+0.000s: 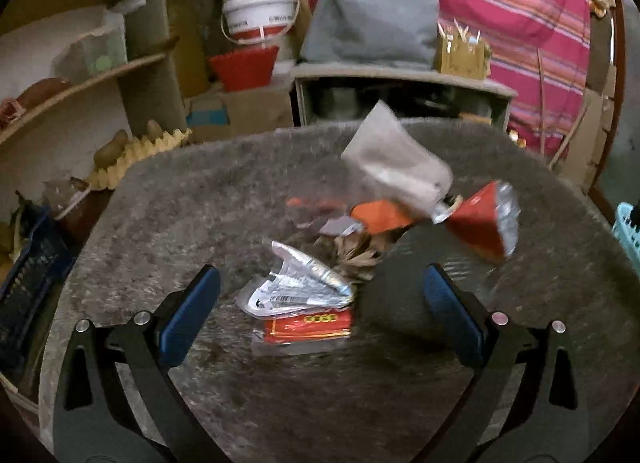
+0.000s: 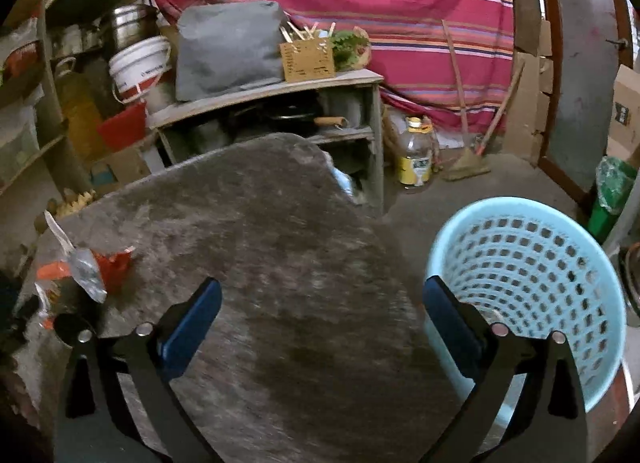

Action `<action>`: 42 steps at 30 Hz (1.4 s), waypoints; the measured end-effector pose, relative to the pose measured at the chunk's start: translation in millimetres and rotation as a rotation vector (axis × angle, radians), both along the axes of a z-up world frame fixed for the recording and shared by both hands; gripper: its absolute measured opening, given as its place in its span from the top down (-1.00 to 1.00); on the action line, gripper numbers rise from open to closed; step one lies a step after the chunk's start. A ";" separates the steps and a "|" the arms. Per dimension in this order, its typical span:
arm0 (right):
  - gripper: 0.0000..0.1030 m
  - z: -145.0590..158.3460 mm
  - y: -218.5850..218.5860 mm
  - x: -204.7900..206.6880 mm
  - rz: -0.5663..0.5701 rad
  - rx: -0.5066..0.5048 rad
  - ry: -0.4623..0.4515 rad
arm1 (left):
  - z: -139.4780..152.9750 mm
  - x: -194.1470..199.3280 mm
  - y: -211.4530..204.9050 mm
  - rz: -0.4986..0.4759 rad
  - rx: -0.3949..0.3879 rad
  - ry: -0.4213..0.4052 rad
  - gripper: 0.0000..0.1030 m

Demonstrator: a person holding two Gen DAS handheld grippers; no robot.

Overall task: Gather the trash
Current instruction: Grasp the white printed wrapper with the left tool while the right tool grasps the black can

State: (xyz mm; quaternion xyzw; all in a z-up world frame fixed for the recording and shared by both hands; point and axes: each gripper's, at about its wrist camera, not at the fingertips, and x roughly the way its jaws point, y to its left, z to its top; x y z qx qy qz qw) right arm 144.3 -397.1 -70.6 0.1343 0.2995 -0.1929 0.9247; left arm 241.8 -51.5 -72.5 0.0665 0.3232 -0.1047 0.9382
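Observation:
A pile of trash lies on the grey fuzzy table (image 1: pixel 180 203): a silver wrapper (image 1: pixel 298 285), a red packet (image 1: pixel 308 327) under it, brown crumpled scraps (image 1: pixel 360 253), an orange wrapper (image 1: pixel 382 215), a grey pouch (image 1: pixel 394 159) and a red-and-silver wrapper (image 1: pixel 486 225). My left gripper (image 1: pixel 320 303) is open, its fingers on either side of the silver wrapper and red packet. My right gripper (image 2: pixel 322 311) is open and empty over the table's right part (image 2: pixel 280 223). The trash pile shows at far left in the right wrist view (image 2: pixel 92 269). A light blue basket (image 2: pixel 532 275) stands beside the table's right edge.
Behind the table stand a low shelf (image 2: pixel 280 91) with a grey bag (image 2: pixel 228 47), a white bucket (image 1: pixel 260 13) and a red tub (image 1: pixel 244 67). An egg tray (image 1: pixel 132 155) and a dark crate (image 1: pixel 28 283) are on the left. A bottle (image 2: pixel 416 151) stands on the floor.

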 end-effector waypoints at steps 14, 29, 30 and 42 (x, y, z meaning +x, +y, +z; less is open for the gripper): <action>-0.92 -7.4 52.1 39.1 0.078 -0.071 0.084 | -30.6 41.6 23.0 0.004 -0.096 0.149 -0.71; -0.91 2.7 131.8 37.0 0.321 -0.141 0.031 | -19.3 19.2 36.9 -0.023 -0.125 0.132 -0.32; -0.91 2.9 140.9 37.0 0.343 -0.144 0.026 | -16.6 14.6 42.0 -0.016 -0.130 0.126 -0.32; -0.91 -15.1 227.3 47.8 0.512 -0.157 0.048 | 3.0 -25.6 108.7 0.095 -0.129 0.045 -0.32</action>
